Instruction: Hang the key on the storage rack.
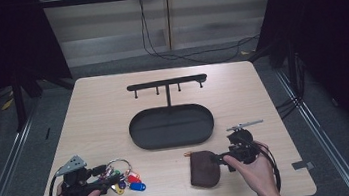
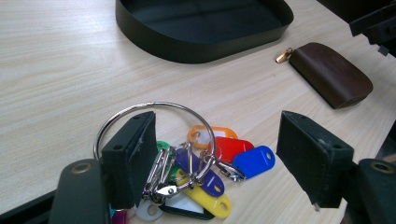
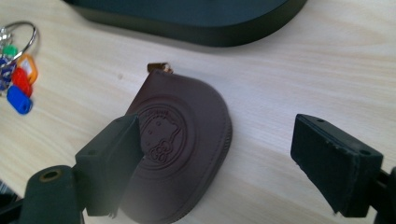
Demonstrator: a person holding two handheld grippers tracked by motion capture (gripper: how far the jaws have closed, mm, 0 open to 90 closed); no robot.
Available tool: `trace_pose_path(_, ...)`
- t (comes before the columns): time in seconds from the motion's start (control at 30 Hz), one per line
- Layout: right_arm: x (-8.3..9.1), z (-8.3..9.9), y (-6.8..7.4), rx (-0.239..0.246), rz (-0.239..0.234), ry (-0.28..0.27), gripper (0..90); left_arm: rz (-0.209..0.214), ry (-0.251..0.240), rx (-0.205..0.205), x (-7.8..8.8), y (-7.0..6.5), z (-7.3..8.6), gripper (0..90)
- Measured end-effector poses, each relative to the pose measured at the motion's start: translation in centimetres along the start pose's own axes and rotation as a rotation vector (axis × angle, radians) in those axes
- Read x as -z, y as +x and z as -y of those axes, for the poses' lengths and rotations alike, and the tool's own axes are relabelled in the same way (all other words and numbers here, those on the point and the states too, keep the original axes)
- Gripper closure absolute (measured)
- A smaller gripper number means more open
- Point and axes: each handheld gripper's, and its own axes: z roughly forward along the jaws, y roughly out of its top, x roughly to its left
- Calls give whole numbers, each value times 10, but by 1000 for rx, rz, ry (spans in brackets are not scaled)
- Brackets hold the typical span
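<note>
Keys (image 2: 196, 168) on a big metal ring, with red, blue, yellow, purple and orange tags, lie near the table's (image 1: 89, 118) front left corner, between the gaping jaws of the left gripper (image 2: 219, 154). Toward the front right corner, a brown embossed pouch (image 3: 173, 144) lies partly between the spread jaws of the right gripper (image 3: 224, 163), neither pad pressing it. Behind both sits an oval black tray (image 1: 139, 132), its hook rack (image 1: 165, 83) above.

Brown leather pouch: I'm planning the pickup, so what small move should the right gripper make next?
Probably ease the right gripper sideways to centre it, then close. The brown leather pouch lies flat against one open jaw, with bare wooden table before the other.
</note>
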Motion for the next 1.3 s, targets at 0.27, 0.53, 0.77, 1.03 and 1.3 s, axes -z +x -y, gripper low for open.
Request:
trace_pose_path(0.27, -13, -4, 6, -13, -26, 124, 174, 3, -6, 4, 1, 0, 0, 288)
trace_pose_path(0.53, -21, -9, 9, -11, -23, 187, 192, 8, -5, -3, 1, 0, -1, 289)
trace_pose_path(0.77, -33, -8, 16, 20, -13, 230, 156, 8, -3, -11, 1, -1, -1, 285)
trace_pose_path(1.03, -45, -9, 23, 7, 3, 252, 140, 8, 0, -13, 1, -1, -1, 286)
trace_pose_path(1.3, -53, -10, 25, -14, 20, 262, 107, 5, 0, -13, 1, 0, -1, 287)
